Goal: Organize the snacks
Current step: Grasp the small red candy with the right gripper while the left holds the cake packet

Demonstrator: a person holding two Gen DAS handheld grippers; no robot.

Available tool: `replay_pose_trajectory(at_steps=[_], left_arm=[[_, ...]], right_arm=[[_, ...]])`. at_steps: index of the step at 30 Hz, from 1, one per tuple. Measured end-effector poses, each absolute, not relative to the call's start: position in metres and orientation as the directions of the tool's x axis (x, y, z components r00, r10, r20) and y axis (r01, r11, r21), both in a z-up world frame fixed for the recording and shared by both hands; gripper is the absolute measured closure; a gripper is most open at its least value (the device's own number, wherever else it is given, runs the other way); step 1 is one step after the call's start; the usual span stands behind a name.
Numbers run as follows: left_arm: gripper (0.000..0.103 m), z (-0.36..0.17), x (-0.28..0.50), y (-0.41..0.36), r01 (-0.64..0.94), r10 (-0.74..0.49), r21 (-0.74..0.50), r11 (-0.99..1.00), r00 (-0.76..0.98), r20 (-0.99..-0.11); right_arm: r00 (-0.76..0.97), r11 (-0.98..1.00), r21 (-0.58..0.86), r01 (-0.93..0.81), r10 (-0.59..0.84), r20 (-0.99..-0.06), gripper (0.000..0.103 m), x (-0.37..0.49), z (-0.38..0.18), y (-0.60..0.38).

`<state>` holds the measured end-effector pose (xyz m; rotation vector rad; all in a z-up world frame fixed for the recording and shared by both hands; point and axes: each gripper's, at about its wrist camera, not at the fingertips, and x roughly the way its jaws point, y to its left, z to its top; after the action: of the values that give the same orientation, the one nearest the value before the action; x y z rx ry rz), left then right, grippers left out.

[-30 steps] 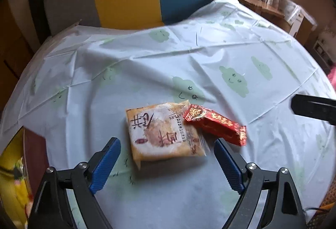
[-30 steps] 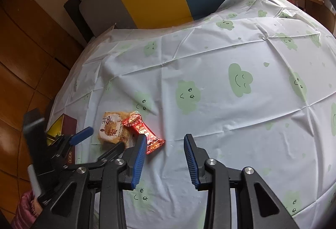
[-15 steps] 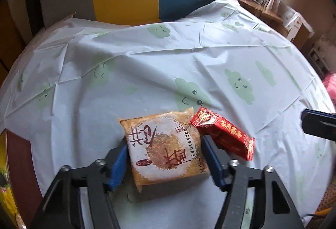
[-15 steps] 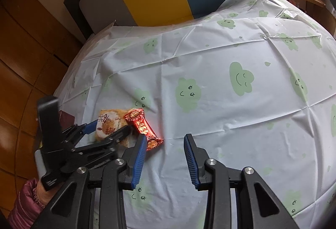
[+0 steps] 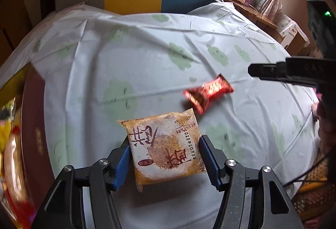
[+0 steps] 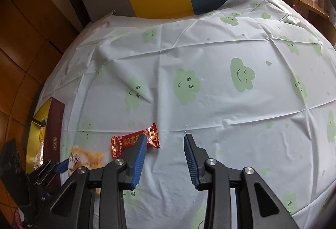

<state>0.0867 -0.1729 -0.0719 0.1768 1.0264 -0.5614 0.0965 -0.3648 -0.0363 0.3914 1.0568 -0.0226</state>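
Orange biscuit packet (image 5: pixel 166 147) seemingly lifted; red candy (image 5: pixel 208 92) flat on cloth.

Right tongs (image 6: pixel 164 146) gape over the tablecloth (image 6: pixel 210 103), red candy (image 6: pixel 130 142) at their left finger.

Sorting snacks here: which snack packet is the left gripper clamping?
The orange square packet, pinched by the left gripper; the red candy wrapper lies free on the tablecloth.

Both wrist views look down, close; sharing the red packet (image 5: pixel 208 92).
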Motion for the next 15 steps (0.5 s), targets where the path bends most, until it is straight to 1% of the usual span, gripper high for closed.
replay_pose_trajectory(at_steps=[3, 5, 7, 11, 13, 15], left_arm=[[0.037, -0.072, 0.082, -0.167, 0.515, -0.372, -0.134, 0.847, 0.393, -0.841], [0.023, -0.069, 0.081, -0.164, 0.512, -0.388, -0.152, 0.846, 0.394, -0.833], [0.020, -0.064, 0.078, -0.165, 0.525, -0.396, -0.144, 0.839, 0.407, -0.823], [0.018, -0.064, 0.073, -0.179, 0.564, -0.368, -0.071, 0.822, 0.433, -0.823], [0.018, -0.071, 0.077, -0.185, 0.560, -0.332, -0.028, 0.828, 0.450, -0.829], [0.020, -0.079, 0.082, -0.185, 0.550, -0.312, -0.018, 0.835, 0.445, -0.840]], right_arm=[[0.494, 0.936, 0.290, 0.200, 0.159, -0.855, 0.066, 0.096, -0.037, -0.363], [0.491, 0.938, 0.283, 0.200, 0.154, -0.858, 0.066, 0.096, -0.038, -0.362], [0.487, 0.939, 0.279, 0.199, 0.152, -0.860, 0.066, 0.096, -0.039, -0.361], [0.483, 0.943, 0.272, 0.194, 0.149, -0.863, 0.066, 0.097, -0.040, -0.360], [0.482, 0.944, 0.269, 0.191, 0.148, -0.864, 0.066, 0.097, -0.040, -0.360], [0.483, 0.944, 0.269, 0.191, 0.148, -0.863, 0.066, 0.097, -0.040, -0.360]])
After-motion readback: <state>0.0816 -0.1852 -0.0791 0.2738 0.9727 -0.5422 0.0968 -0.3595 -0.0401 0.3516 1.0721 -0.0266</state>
